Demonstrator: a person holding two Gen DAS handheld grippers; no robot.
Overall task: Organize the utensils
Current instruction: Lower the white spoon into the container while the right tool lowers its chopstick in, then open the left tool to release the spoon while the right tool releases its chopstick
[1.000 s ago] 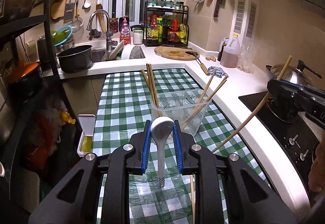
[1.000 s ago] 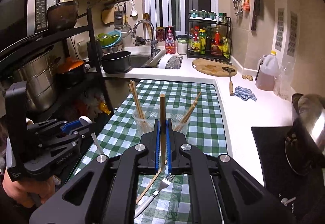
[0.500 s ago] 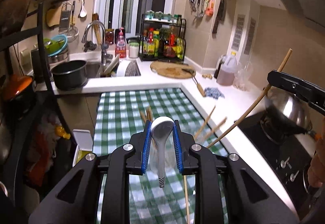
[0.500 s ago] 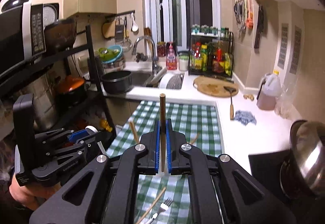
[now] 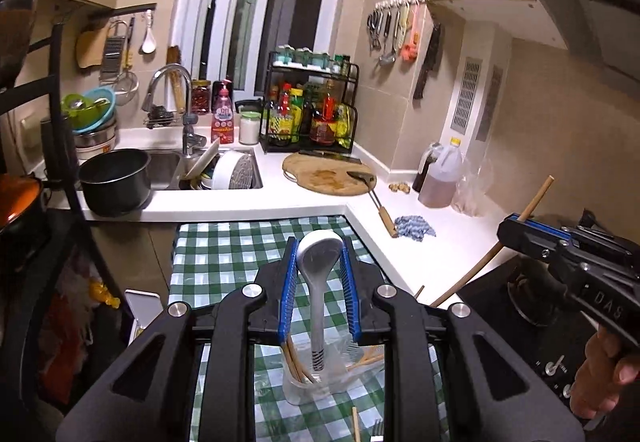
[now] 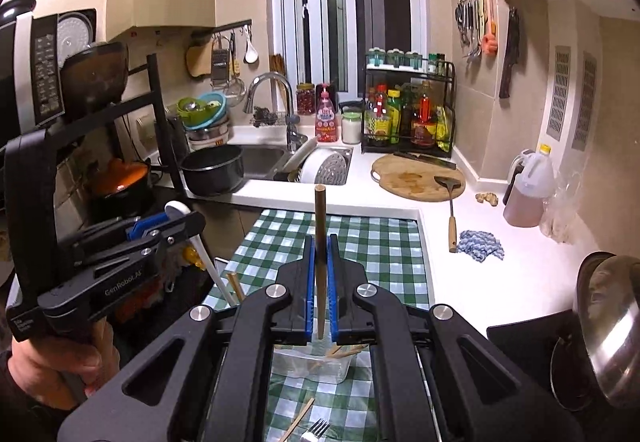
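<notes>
We hold the white spoon (image 5: 319,262) bowl-up in our left gripper (image 5: 319,274), clamped on it so the handle hangs over the clear container (image 5: 320,374) on the checked cloth (image 5: 224,250). Our right gripper (image 6: 320,282) pinches a chopstick (image 6: 320,226) upright, ready, we judge, to drop in beside the chopsticks there.
</notes>
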